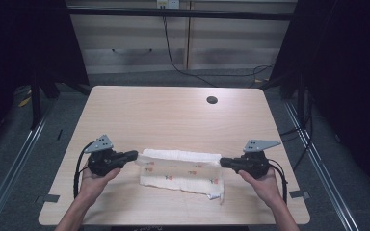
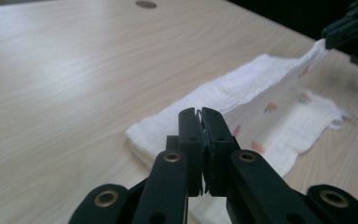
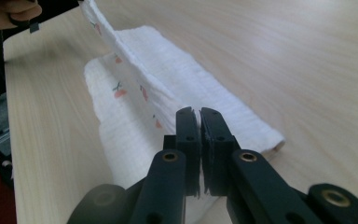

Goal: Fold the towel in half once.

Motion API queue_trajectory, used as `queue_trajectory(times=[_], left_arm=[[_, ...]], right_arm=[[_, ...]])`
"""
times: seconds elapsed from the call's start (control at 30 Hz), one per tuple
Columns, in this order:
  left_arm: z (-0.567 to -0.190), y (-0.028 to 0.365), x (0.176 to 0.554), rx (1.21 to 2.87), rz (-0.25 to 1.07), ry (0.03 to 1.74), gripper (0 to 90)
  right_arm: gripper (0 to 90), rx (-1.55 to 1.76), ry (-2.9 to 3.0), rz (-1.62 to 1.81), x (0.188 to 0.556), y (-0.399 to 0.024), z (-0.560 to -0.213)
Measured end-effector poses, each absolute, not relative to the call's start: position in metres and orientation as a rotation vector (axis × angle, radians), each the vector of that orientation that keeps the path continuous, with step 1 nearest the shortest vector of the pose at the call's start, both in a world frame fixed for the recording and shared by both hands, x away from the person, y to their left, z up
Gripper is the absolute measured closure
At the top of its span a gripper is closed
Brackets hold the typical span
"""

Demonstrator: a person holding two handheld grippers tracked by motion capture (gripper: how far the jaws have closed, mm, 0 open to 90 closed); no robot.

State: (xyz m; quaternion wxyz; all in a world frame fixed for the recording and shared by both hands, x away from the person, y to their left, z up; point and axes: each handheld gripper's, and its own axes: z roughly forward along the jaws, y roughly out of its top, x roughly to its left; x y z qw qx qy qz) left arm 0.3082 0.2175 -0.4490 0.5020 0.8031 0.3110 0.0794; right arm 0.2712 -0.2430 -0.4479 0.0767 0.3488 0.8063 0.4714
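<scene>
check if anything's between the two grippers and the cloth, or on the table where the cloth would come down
Nothing visible is in the way. The left gripper and the right gripper are each already shut on an end of the white cloth, its lifted edge stretched between them. The wooden table around the cloth is bare apart from a small round hole at its far side.

the cloth point(image 1: 180, 173) lies on the table point(image 1: 173, 115), between left hand-held gripper point(image 1: 136, 155) and right hand-held gripper point(image 1: 221, 162).

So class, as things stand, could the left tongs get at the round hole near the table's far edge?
Probably not yet: the left tongs are shut on the cloth, which the right tongs also pinch. The tabletop toward the hole lies bare, though.
</scene>
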Motion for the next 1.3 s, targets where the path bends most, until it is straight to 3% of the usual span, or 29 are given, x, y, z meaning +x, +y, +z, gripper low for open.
queue_trajectory(times=[0.4, 0.9, 1.3], left_arm=[[-0.476, 0.220, 0.288, 2.056, 0.149, 0.737, 87.6], [-0.494, 0.208, 0.277, 2.162, 0.064, 0.726, 86.4], [-0.476, 0.212, 0.277, 2.066, 0.081, 0.741, 73.6]], right_arm=[[86.2, 1.069, 2.482, 1.376, 0.250, -0.237, -0.481], [80.8, 1.093, 2.559, 1.229, 0.243, -0.235, -0.499], [60.5, 1.099, 2.457, 1.317, 0.244, -0.242, -0.481]])
